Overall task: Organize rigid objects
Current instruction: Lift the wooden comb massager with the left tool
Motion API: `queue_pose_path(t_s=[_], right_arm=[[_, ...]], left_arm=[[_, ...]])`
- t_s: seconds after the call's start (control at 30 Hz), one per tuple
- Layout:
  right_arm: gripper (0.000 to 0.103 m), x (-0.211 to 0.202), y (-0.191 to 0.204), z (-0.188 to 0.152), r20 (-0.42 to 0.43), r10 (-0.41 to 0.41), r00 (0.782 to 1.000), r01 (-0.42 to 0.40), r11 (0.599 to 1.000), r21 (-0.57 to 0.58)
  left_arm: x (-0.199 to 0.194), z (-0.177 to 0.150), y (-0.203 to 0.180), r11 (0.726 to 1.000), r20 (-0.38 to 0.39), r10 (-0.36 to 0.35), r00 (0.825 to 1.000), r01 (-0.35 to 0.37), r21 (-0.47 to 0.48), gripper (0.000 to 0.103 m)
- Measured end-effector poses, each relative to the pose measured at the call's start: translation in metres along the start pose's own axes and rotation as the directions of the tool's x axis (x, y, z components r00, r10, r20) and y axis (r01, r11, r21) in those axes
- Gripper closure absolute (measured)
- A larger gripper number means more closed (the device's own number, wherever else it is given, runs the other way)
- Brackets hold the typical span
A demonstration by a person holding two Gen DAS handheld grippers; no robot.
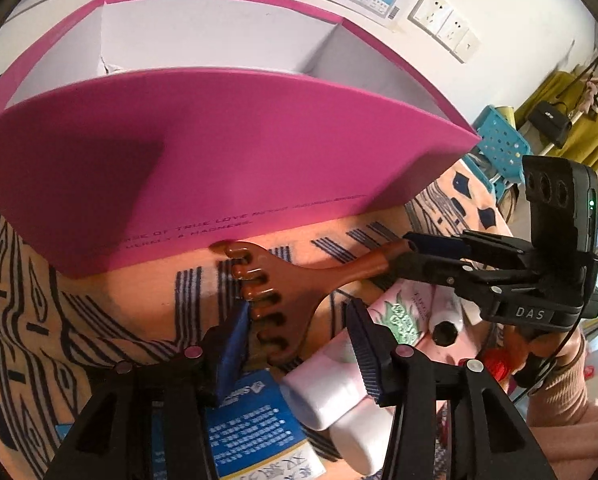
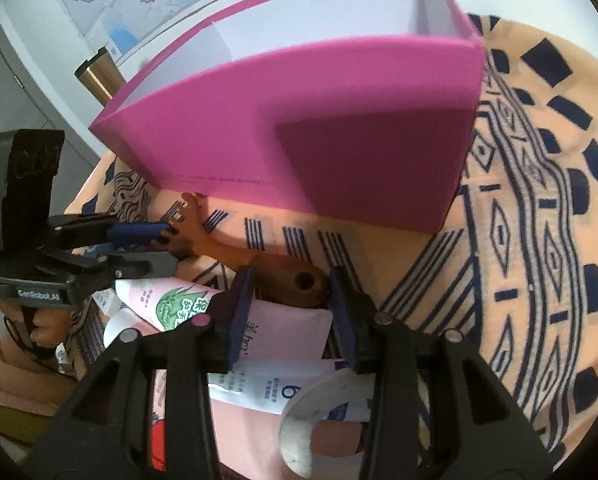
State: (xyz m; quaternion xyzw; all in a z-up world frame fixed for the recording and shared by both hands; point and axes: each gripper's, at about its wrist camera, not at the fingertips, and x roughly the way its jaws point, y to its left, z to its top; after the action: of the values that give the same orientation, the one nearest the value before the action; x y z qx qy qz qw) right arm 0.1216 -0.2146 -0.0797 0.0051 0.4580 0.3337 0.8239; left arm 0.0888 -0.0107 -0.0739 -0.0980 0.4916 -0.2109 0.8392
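While both grippers close on the brown wooden comb [image 1: 295, 280] lying on the patterned cloth [image 1: 79, 320] at centre frame, the step in hand looks like picking it up for the pink box [image 1: 227, 152] filling the upper frame. The right gripper [image 2: 291, 300] pinches the handle end; the left gripper [image 1: 299, 320] straddles the toothed head, one pad touching, though a firm squeeze I cannot confirm. Next comes a joint lift clear of the box's near wall, whose base the comb's tip touches.
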Motion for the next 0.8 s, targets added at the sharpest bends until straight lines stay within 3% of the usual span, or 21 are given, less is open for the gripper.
queue_pose_path(t_s=[0.47,0.8], right_arm=[[0.06,-0.037,0.014,0.006,0.106,-0.005,0.994,0.007,1.0,-0.013],[0.06,-0.076,0.029,0.016,0.197,-0.007,0.98,0.017,0.999,-0.05]], left_arm=[[-0.035,0.0,-0.012,1.0,0.085,-0.026,0.996,0.025,0.011,0.054],[-0.073,0.006,-0.03,0.998,0.182,-0.028,0.983,0.017,0.063,0.053]])
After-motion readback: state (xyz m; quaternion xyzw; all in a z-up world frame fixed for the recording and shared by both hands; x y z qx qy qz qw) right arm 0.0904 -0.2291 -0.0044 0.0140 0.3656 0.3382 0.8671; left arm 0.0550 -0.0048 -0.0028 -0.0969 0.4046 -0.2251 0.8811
